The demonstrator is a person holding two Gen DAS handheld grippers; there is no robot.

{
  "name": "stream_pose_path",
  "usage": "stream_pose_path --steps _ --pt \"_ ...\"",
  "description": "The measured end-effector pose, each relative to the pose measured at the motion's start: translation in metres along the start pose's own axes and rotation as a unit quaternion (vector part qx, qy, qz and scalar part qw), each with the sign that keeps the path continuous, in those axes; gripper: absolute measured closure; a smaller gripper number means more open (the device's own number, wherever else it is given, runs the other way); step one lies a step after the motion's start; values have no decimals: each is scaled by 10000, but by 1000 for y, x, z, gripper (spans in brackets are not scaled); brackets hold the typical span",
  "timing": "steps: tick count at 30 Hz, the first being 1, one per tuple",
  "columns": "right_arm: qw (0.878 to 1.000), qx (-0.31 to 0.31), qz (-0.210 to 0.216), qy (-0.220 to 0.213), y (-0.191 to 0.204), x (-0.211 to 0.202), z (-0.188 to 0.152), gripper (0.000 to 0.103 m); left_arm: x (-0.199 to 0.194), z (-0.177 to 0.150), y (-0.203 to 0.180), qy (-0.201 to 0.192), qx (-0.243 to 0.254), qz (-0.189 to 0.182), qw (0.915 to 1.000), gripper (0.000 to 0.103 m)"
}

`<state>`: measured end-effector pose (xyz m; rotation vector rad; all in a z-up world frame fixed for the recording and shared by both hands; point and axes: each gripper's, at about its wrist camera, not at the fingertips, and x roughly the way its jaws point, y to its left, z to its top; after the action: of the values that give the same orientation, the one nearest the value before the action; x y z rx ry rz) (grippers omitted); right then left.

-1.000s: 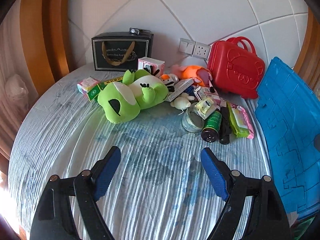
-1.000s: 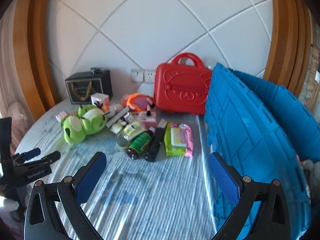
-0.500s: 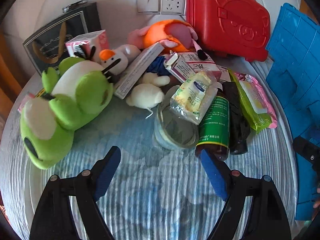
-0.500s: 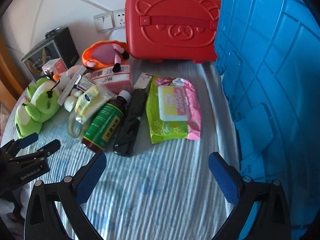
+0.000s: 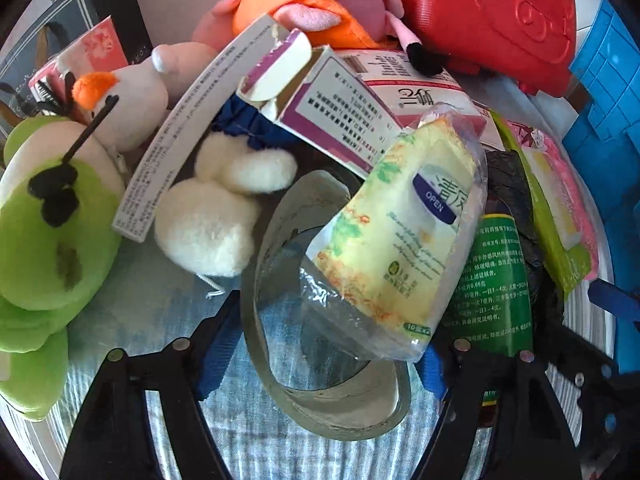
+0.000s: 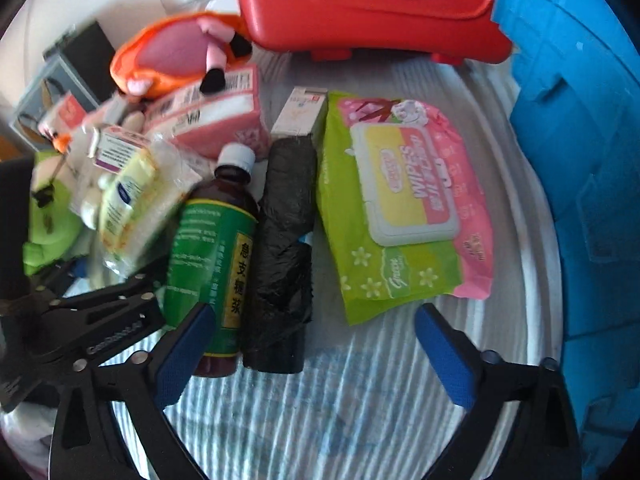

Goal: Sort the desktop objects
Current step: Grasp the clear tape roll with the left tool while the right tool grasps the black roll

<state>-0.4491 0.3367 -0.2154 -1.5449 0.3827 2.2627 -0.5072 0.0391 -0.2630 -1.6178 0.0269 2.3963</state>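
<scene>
My left gripper (image 5: 324, 354) points steeply down into the pile, and its jaws are closing. A clear tape roll (image 5: 332, 412) lies between the blue pads, which stand close beside its rim without clearly pressing it. A yellow tissue pack (image 5: 400, 240) rests on the roll. My right gripper (image 6: 314, 360) hovers with its jaws closing too, and they are still wide. The lower end of a black bag roll (image 6: 284, 240) lies between its pads. A green-labelled bottle (image 6: 212, 256) lies by its left pad, and a green-pink wipes pack (image 6: 400, 208) sits nearer its right pad.
A green plush (image 5: 52, 240), a white plush (image 5: 208, 224), an orange-pink plush (image 5: 320, 4) and several cardboard boxes (image 5: 332, 116) crowd the striped cloth. A red case (image 6: 360, 4) stands at the back and a blue crate (image 6: 592, 160) on the right.
Both grippers have dropped and pushed forward into the pile. The left one now straddles the tape roll, the right one the black roll's end. Both pairs of jaws stand narrower.
</scene>
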Motion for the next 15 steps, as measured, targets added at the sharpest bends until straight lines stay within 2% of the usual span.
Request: stream_pose_path --steps 1,2,3,5,6,7,11,15 --pt "10000 -49 -32 44 3 2 2 34 -2 -3 4 4 -45 18 10000 29" --pt "9999 -74 -43 131 6 5 3 46 -3 -7 8 15 -98 51 9999 29" --pt "9998 -57 11 171 8 8 3 50 -6 -12 12 37 -155 80 9998 30" --pt "9996 -138 81 250 15 14 3 51 -10 -23 20 80 -265 146 9995 30" --pt "9994 -212 75 277 21 16 3 56 -13 -29 25 106 -321 187 9993 30" --pt "9989 -310 107 340 27 19 1 71 -16 -36 30 141 -377 205 9990 30" --pt "9975 -507 24 492 40 22 -18 73 -32 -72 49 291 -618 232 9974 30" --pt "9960 -627 5 632 40 9 -53 73 -52 -120 64 295 -725 287 9965 30"
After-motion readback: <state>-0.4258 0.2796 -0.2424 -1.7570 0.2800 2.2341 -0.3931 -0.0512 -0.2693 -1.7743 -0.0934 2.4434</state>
